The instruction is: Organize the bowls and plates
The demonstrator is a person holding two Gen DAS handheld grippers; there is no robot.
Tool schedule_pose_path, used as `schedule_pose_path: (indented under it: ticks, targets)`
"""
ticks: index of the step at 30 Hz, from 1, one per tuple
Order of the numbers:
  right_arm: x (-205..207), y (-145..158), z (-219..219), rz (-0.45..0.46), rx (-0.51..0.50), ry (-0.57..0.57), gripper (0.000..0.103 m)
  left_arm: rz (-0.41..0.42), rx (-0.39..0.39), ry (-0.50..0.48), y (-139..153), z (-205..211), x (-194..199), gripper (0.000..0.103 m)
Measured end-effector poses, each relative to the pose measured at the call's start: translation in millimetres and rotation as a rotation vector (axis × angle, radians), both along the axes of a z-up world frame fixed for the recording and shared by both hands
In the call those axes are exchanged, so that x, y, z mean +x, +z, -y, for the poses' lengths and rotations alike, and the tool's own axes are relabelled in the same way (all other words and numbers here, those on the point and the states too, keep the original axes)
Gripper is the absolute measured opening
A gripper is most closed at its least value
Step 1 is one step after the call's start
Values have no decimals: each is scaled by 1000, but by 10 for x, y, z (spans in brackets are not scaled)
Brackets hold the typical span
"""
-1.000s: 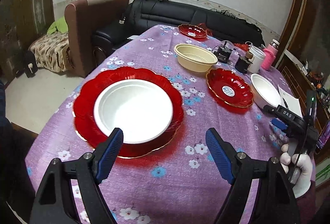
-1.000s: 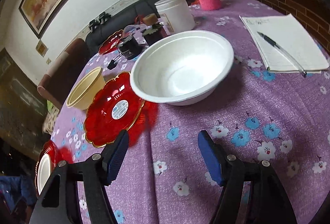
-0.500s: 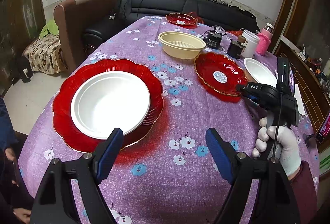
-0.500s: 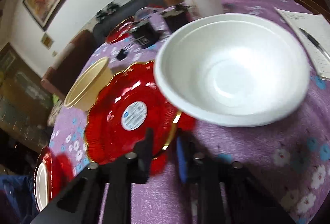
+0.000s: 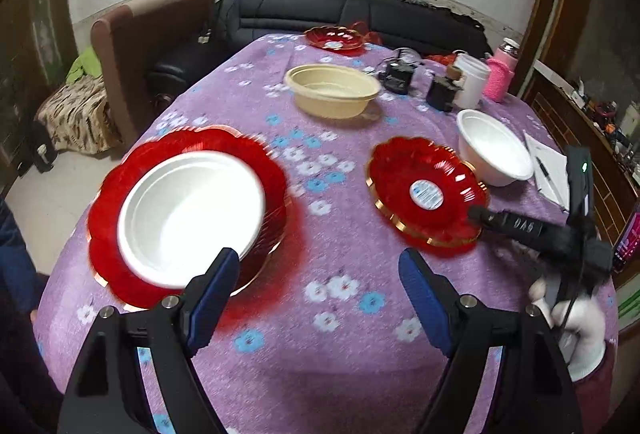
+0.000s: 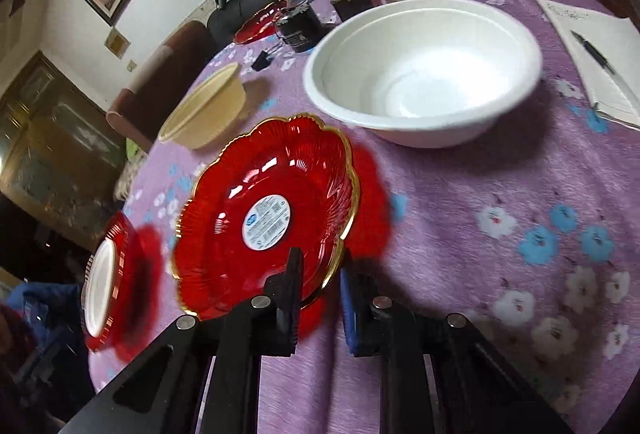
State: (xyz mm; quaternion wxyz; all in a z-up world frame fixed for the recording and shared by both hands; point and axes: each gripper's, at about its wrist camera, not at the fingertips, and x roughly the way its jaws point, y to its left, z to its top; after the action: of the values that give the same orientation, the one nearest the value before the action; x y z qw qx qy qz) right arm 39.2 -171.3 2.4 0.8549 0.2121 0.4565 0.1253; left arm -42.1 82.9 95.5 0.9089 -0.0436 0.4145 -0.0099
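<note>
Right gripper [image 6: 318, 282] has its jaws pinched on the near rim of the small red plate [image 6: 264, 210], at about 6 o'clock on the plate; whether the plate is lifted off the cloth I cannot tell. At its 1 o'clock, almost touching, sits the white bowl [image 6: 424, 74]; at 11 o'clock the beige bowl [image 6: 204, 108]; another red plate [image 5: 334, 37] lies at the far table edge. Left gripper [image 5: 318, 286] hangs spread and empty, near the large red plate [image 5: 120, 274] that already carries a white dish [image 5: 192, 210]. By my reading one pair is stacked and the rest remain scattered, so the sorting looks barely begun
</note>
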Motion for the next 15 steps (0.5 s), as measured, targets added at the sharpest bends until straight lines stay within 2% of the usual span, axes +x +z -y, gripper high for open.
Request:
schedule_pose_path:
  ticks: [3,6,11,15]
  targets:
    - [10,-8,32,19,-6,-19,19,17,-3,-37,64,156,201,81]
    - [6,-4,30,39,-25,-34,19,12,-51,-83,69,310,501,81]
    - [25,-39,67,41,-15,-53,20,-76,-62,-104,-190,540,1091,80]
    - [41,-22,31,58,-65,-54,20,-192,-106,-75,-529,538,1425,61]
